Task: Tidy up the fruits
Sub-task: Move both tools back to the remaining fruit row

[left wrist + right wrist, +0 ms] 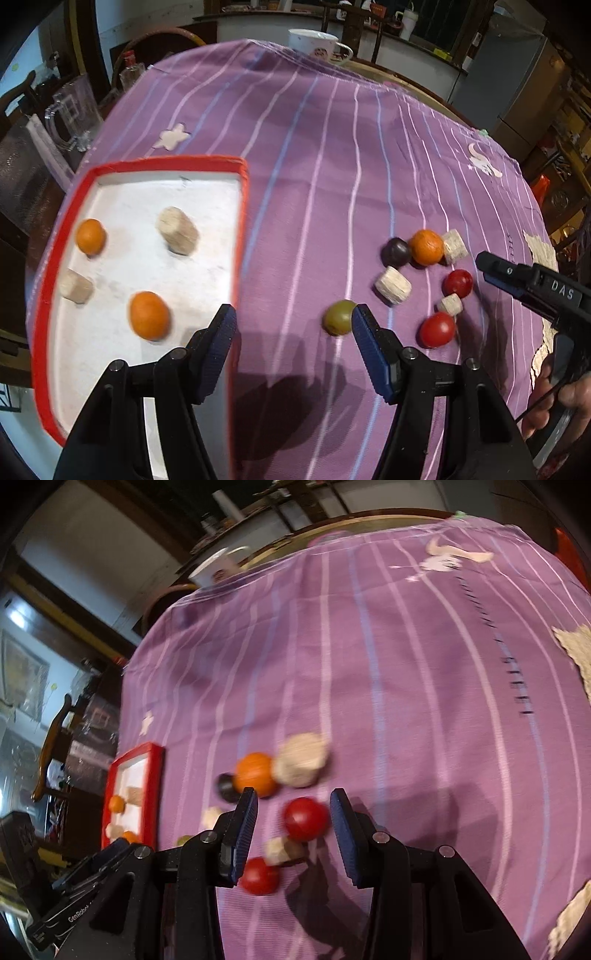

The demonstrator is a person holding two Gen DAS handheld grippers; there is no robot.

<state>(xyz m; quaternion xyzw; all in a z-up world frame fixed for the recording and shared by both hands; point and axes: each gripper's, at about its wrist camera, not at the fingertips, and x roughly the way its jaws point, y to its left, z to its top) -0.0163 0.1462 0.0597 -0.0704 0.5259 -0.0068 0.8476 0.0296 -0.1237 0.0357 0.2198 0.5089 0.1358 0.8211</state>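
On the left side of the table [314,155], the red-rimmed tray [166,162] already holds two oranges [149,315] and two beige cylinders [178,230], so I'd call the sort partly done, under half by count. Remaining pile sits well apart to the right on the purple cloth: a third orange [426,246], dark plum [396,252], two red tomatoes [437,329], a green fruit [338,317] and three more beige cylinders, all loose and close together. Left hand-held gripper [293,317] is wide, nothing between the jaws, hovering over the tray's right edge; its right fingertip sits just beside the green fruit, contact unclear. Right hand-held gripper [293,805] is also spread wide, with the upper red tomato [306,819] lined up between its jaws but not pinched; gaps show on both sides. Judgement: next pick is likely that tomato. Risk: round fruit can roll off on closing, and the neighbouring cylinder [282,851] and orange [256,773] are close enough to get bumped. Right view is motion-blurred, so clearances are approximate.
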